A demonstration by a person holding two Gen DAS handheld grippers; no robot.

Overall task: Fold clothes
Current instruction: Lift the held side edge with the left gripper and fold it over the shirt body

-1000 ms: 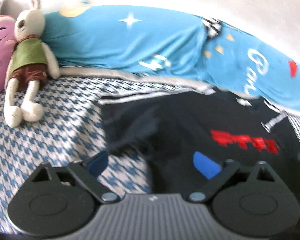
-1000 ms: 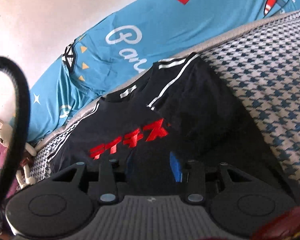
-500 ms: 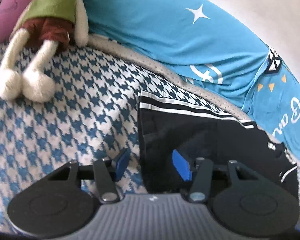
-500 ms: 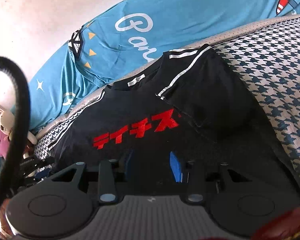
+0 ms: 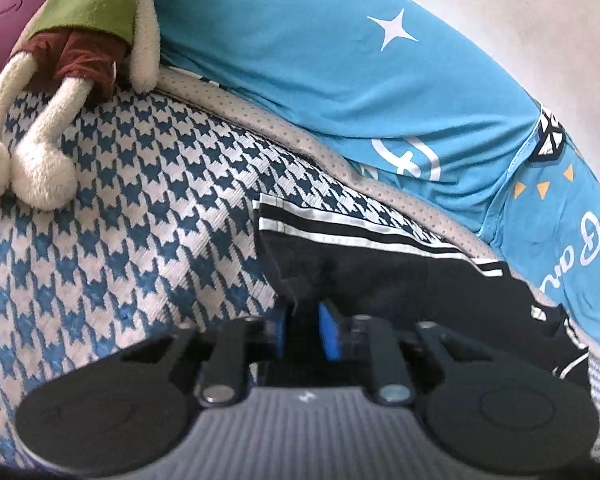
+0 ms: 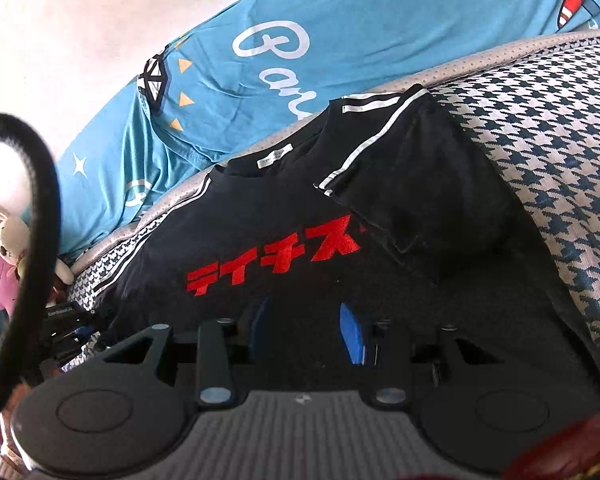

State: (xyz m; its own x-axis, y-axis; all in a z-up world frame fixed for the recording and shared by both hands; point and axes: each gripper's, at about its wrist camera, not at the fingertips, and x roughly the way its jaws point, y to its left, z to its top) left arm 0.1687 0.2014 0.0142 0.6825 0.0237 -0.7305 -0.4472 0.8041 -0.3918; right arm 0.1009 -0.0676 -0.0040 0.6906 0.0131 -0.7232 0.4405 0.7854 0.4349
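Plainly legible on the black T-shirt (image 6: 300,240) is a row of blocky red Japanese characters (image 6: 276,264) across the chest, and a small white neck label (image 6: 275,157) sits inside the collar, its print too small to read. White stripes run along the shoulders and sleeve edges. The shirt lies flat, front up, on a bed cover (image 5: 120,220) of blue-and-white houndstooth weave with a ribbed, quilted look, edged by a grey perforated band (image 5: 260,128). Its right sleeve (image 6: 420,184) is folded inward over the chest, partly covering the last red character. Behind the shirt lies a smooth turquoise pillow (image 6: 340,40) printed with white cursive lettering beginning "Par", white stars, small orange triangles and a black-and-white geometric emblem. In the left wrist view, the left gripper (image 5: 303,326) has its blue pads closed onto a bunched fold of the striped left sleeve (image 5: 340,256), the cloth pinched between them. The right gripper (image 6: 303,330) hovers over the lower front of the shirt with its blue pads spread apart and nothing between them. A fuzzy cream plush rabbit (image 5: 72,52) in a green felt vest and brown shorts leans near a purple cushion (image 5: 4,20), well apart from the shirt.
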